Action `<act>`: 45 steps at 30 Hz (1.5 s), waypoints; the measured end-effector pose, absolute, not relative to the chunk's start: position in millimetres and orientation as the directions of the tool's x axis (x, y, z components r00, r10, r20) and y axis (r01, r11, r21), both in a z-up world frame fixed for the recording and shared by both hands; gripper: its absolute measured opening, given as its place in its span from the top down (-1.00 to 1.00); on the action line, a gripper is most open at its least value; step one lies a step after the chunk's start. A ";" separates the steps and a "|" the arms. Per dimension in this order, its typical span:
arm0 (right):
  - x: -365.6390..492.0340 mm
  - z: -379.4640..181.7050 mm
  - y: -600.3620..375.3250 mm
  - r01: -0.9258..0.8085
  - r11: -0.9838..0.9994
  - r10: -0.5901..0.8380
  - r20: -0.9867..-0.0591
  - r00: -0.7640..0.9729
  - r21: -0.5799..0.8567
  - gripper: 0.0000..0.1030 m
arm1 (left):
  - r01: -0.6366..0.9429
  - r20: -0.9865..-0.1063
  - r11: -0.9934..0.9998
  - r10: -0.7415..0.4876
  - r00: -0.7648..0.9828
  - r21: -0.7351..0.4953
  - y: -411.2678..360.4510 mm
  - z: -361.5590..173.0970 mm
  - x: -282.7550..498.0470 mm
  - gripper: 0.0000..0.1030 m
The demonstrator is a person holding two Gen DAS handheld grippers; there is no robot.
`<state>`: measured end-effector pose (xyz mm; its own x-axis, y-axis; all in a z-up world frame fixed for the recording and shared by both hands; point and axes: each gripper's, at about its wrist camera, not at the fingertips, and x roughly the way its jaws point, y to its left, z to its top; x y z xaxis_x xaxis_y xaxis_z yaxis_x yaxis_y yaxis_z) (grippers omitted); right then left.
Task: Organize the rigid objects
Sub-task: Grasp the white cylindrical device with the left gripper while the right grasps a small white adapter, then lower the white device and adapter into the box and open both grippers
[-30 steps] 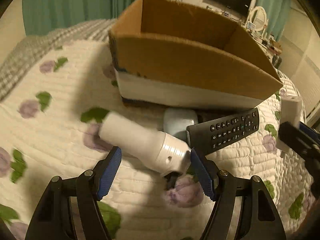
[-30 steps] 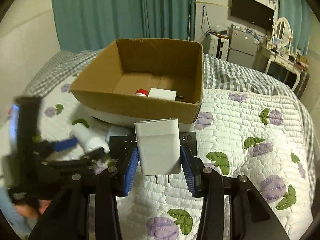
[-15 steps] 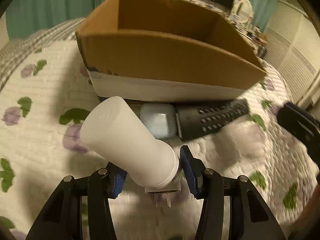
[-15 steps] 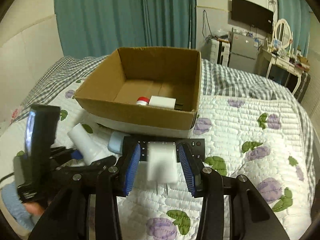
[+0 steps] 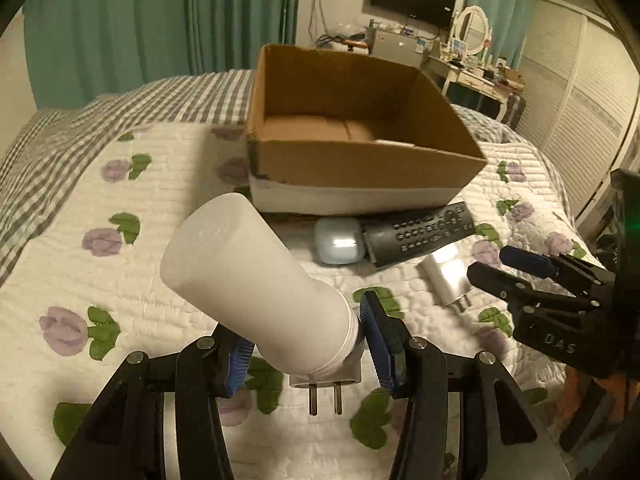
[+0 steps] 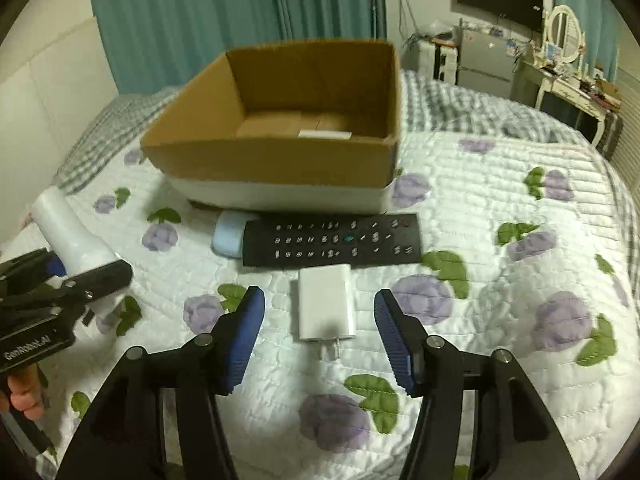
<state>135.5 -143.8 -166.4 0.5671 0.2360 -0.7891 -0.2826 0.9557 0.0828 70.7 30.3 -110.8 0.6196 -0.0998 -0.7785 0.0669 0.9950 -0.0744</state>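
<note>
My left gripper [image 5: 306, 346] is shut on a white cylindrical plug-in device [image 5: 256, 284] and holds it above the quilt, two prongs pointing down. The device also shows at the left of the right wrist view [image 6: 70, 236]. My right gripper [image 6: 318, 334] is open and empty; a white charger [image 6: 326, 302] lies flat on the quilt between its fingers, apart from them. The charger shows in the left wrist view [image 5: 446, 274] too. An open cardboard box [image 6: 276, 160] stands behind, with a white item [image 6: 324, 134] inside.
A black remote [image 6: 332, 240] and a pale blue case [image 6: 226, 236] lie on the floral quilt [image 6: 500, 280] just in front of the box. Teal curtains, a dresser and a wall TV stand behind the bed.
My left gripper closed on the white device and lifted it off the quilt. My right gripper opened and let go of the white charger, which now lies on the quilt.
</note>
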 end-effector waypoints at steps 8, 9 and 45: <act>172.0 -208.2 -123.7 -0.277 0.961 0.153 -0.866 0.476 0.017 0.20 | 0.071 -0.792 0.996 -0.090 0.604 -0.059 30.6 -123.5 82.1 0.01; 170.0 -206.6 -122.2 -0.280 0.960 0.142 -0.862 0.486 0.000 0.22 | 0.070 -0.792 0.996 -0.088 0.604 -0.056 31.2 -123.3 81.8 0.01; 266.3 -63.7 -150.9 -0.309 0.949 0.285 -0.608 0.741 0.068 0.22 | 0.085 -0.733 0.993 -0.003 0.680 0.076 -3.0 -43.2 256.3 -0.09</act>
